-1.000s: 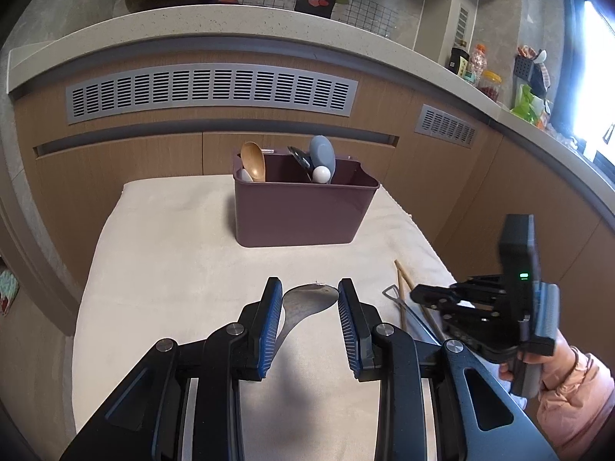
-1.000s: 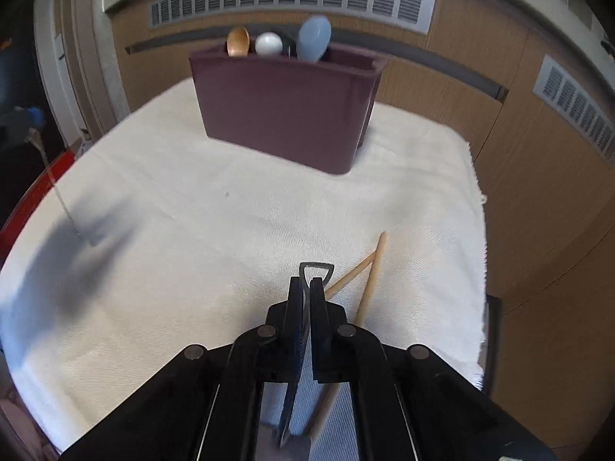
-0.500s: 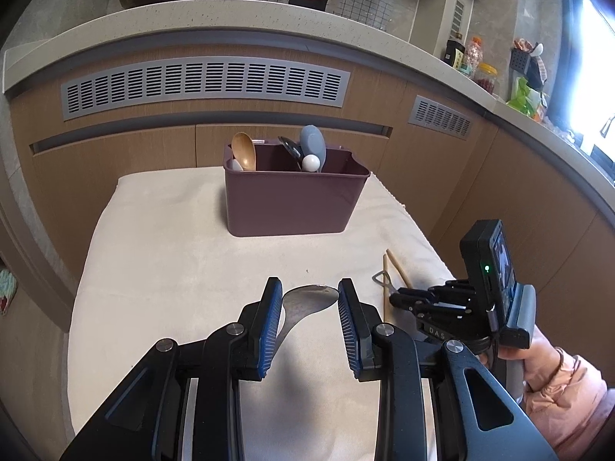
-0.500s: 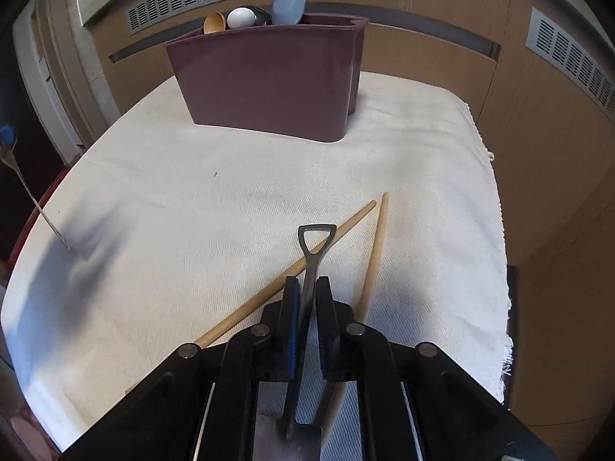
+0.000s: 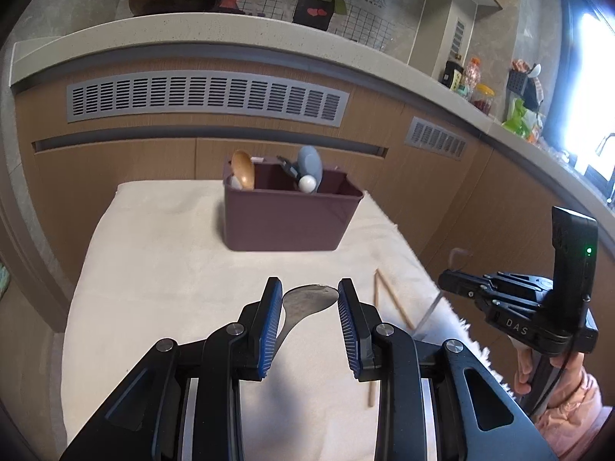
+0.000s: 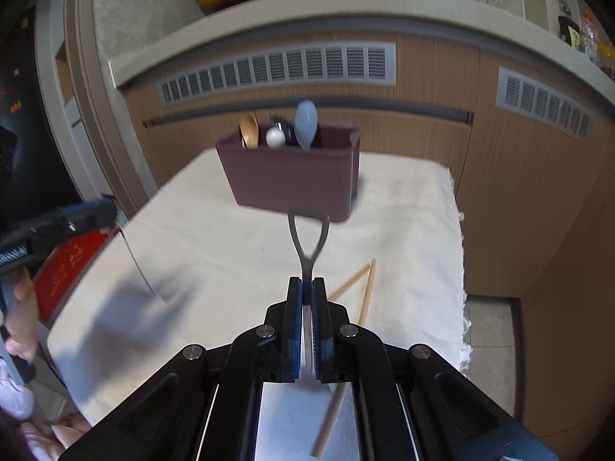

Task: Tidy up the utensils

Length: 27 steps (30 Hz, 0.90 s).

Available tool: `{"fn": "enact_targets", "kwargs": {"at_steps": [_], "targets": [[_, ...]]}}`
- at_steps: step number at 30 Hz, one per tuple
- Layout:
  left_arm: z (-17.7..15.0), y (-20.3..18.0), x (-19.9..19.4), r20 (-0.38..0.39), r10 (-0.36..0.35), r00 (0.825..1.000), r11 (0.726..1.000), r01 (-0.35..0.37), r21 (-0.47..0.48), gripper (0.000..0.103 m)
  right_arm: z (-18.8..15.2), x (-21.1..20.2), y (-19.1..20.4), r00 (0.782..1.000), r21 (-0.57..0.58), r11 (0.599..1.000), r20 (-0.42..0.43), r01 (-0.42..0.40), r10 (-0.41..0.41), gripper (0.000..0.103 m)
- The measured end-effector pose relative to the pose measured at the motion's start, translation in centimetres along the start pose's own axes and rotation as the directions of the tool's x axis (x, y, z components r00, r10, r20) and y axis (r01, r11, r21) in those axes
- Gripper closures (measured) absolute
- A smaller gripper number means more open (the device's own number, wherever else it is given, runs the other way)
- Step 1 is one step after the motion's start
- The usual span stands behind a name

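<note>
While the left wrist view looks down on the left gripper (image 5: pixel 310 299), whose jaws stand narrowly apart with the bowl of a metal spoon (image 5: pixel 307 299) between the blue pads, only the right wrist view shows the spoon's thin handle hanging from that gripper (image 6: pixel 92 211) down toward the cloth. Whether the pads press on the spoon I cannot tell. The right gripper (image 6: pixel 306 288) has its jaws clamped on the shaft of a grey metal utensil with an open loop handle (image 6: pixel 309 236), raised above the cloth and pointing at the bin; from the left camera this tool is just a blur at the gripper's tip (image 5: pixel 447 282).

A maroon bin (image 5: pixel 288 219) stands at the far end of the cream cloth (image 5: pixel 161 269), holding a wooden spoon (image 5: pixel 243 169), a blue-grey spatula (image 5: pixel 310 162) and a white-tipped utensil (image 5: pixel 307 183). Two wooden chopsticks (image 6: pixel 365 288) lie crossed on the cloth near its right edge. Wooden cabinets with grey vents (image 5: pixel 207 96) rise behind under a pale counter.
</note>
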<state>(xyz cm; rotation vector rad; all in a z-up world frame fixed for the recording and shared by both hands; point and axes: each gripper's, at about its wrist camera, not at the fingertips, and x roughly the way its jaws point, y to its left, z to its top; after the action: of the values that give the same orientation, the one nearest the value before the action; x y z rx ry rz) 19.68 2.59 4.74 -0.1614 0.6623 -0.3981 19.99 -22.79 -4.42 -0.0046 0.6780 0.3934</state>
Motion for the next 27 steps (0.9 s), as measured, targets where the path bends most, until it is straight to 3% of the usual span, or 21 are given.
{"fn": "enact_targets", "kwargs": {"at_steps": [3,8,10,13,15,20,21,23,25,27], "targets": [[2.9,-0.4,-0.6,0.037,-0.047,0.998,0.999,0.046,0.004,0.072,2.2,-1.8,0.5,0.997,0.002,1.0,0.079,-0.019,0.019,0.1],[10.7,-1.2,-2.0,0.17,-0.101,0.98,0.994,0.094,0.054,0.072,9.3,-5.1,1.8,0.971,-0.065,0.998,0.237,-0.006,0.021,0.1],[13.5,-1.3,-2.0,0.231,-0.082,0.969,0.995,0.068,0.071,0.072,12.6,-6.0,2.1,0.957,-0.095,0.995,0.29,0.013,0.015,0.1],[15.2,-0.8,-1.6,0.268,-0.054,0.962,0.997,0.036,0.071,0.072,15.4,-5.7,2.3,0.952,-0.131,0.991,0.303,0.002,0.038,0.1],[15.0,0.1,-1.0,0.259,-0.056,0.964,0.997,0.04,0.069,0.072,15.6,-4.6,2.7,0.962,-0.179,0.984,0.269,-0.007,0.055,0.1],[12.6,2.4,0.7,0.205,-0.007,0.979,0.999,0.0,0.033,0.072,10.6,1.1,4.3,0.987,-0.278,0.95,0.034,-0.141,0.157,0.096],[12.0,2.7,1.1,0.188,-0.004,0.982,1.0,-0.001,0.025,0.072,9.2,2.7,4.9,0.985,-0.295,0.94,-0.029,-0.172,0.171,0.095],[10.9,3.3,1.7,0.158,0.011,0.987,1.0,-0.014,0.018,0.072,6.5,5.3,6.1,0.967,-0.321,0.915,-0.152,-0.244,0.205,0.081],[9.9,3.9,1.8,0.135,0.017,0.991,1.0,-0.018,0.009,0.072,4.4,7.0,7.0,0.948,-0.337,0.894,-0.217,-0.295,0.231,0.073],[9.0,4.3,1.4,0.125,0.016,0.992,1.0,-0.017,0.003,0.072,2.2,7.9,7.4,0.936,-0.361,0.88,-0.282,-0.309,0.213,0.072]]}}
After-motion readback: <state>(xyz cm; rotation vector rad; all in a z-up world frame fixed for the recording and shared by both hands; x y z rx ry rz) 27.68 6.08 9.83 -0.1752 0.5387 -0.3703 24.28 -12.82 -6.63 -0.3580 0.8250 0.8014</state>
